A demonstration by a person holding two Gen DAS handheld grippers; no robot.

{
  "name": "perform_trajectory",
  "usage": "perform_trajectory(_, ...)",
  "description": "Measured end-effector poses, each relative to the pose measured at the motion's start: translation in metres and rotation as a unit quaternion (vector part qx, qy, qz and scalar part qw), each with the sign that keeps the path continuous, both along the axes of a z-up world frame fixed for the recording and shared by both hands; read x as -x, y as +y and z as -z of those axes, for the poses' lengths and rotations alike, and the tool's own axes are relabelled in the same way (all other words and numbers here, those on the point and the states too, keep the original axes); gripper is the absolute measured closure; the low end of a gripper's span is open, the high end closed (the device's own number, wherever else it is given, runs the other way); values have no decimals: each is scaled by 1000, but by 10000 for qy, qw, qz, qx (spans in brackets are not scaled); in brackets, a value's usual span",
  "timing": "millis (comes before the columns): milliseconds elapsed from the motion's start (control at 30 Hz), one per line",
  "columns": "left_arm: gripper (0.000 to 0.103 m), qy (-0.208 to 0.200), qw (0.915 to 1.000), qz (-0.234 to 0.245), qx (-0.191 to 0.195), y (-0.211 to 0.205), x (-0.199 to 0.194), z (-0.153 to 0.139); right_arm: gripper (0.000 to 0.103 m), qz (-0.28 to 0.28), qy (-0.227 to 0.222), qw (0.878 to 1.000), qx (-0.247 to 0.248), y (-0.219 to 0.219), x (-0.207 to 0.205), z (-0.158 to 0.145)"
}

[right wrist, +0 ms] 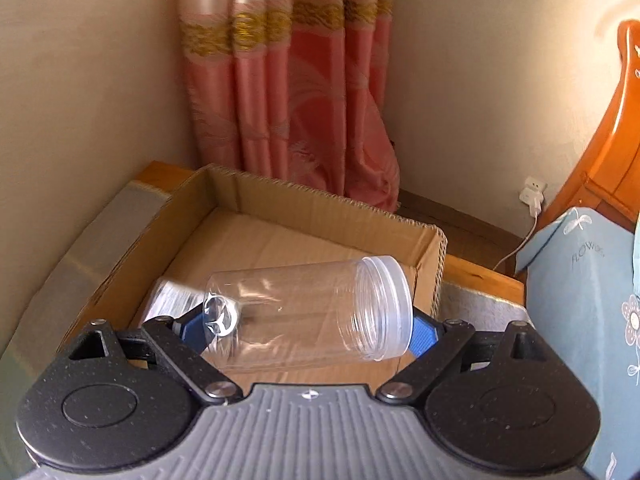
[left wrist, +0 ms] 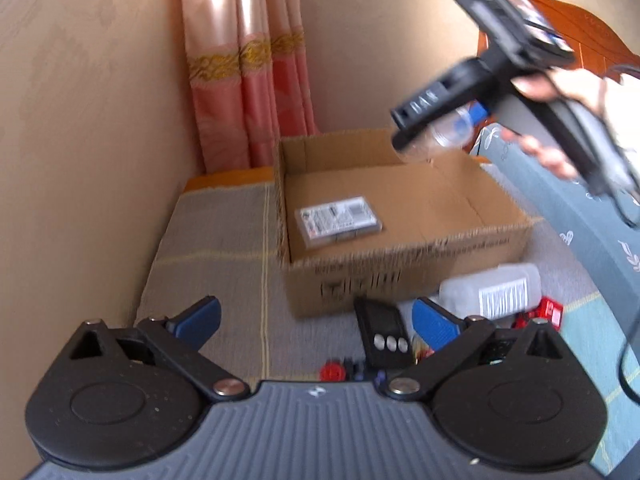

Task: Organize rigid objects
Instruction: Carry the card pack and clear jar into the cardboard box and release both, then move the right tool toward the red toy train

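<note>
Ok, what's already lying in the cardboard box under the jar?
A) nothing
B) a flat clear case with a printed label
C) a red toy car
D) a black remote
B: the flat clear case lies on the floor of the cardboard box, while the right gripper holds the clear jar above it.

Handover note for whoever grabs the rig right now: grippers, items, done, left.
Right gripper: shut on the clear plastic jar, held sideways above the cardboard box.
Left gripper: open, holding nothing, low in front of the box.
Done: one flat labelled pack lies in the box.
Left: release the jar into the box, then clear what sits in front of the box: white barcoded bottle, black three-button device, red items.
</note>
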State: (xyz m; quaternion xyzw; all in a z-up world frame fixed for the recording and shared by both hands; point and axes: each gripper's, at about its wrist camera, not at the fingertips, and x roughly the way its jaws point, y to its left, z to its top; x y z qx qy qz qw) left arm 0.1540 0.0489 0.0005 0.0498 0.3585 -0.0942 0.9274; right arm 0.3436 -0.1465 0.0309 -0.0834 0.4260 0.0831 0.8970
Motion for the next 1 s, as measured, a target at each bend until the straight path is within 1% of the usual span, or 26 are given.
perform_trajectory(67, 2, 69, 10000, 1, -29, 2, 4, 2, 0, 93, -88, 9999, 116, 2, -7, 5)
perform_trajectory(100, 2, 42, 10000, 55, -24, 3, 6, 2, 0, 93, -83, 9998, 131, 3, -6, 6)
perform_trajectory(167, 2, 47, 9999, 112, 2, 5, 6, 3, 0, 18, -62, 10000, 2, 1, 4, 4)
perform_trajectory(300, 2, 38, 9998, 201, 14, 2, 5, 6, 0, 84, -198, 9997, 102, -2, 33, -4)
perform_trajectory(367, 2, 29, 9996, 271, 30, 1, 7, 6, 0, 77, -214, 9997, 49, -7, 52, -8)
perform_trajectory(533, 2, 103, 9996, 272, -56, 0, 7, 12, 0, 108, -319, 9994, 10, -18, 100, -7)
perform_trajectory(633, 2, 126, 9995, 282, -67, 1, 9, 14, 0, 246, -389, 9989, -74, -27, 125, 3)
perform_trajectory(767, 2, 194, 9993, 307, -92, 1, 12, 19, 0, 578, -391, 9970, -327, -41, 155, 22)
perform_trajectory(900, 2, 244, 9989, 365, -140, 0, 19, 23, 0, 1229, -419, 9893, -671, -61, 188, 42)
perform_trajectory(1000, 2, 319, 9984, 416, -197, -2, 21, 27, 0, 1408, -310, 9859, -848, -73, 205, 61)
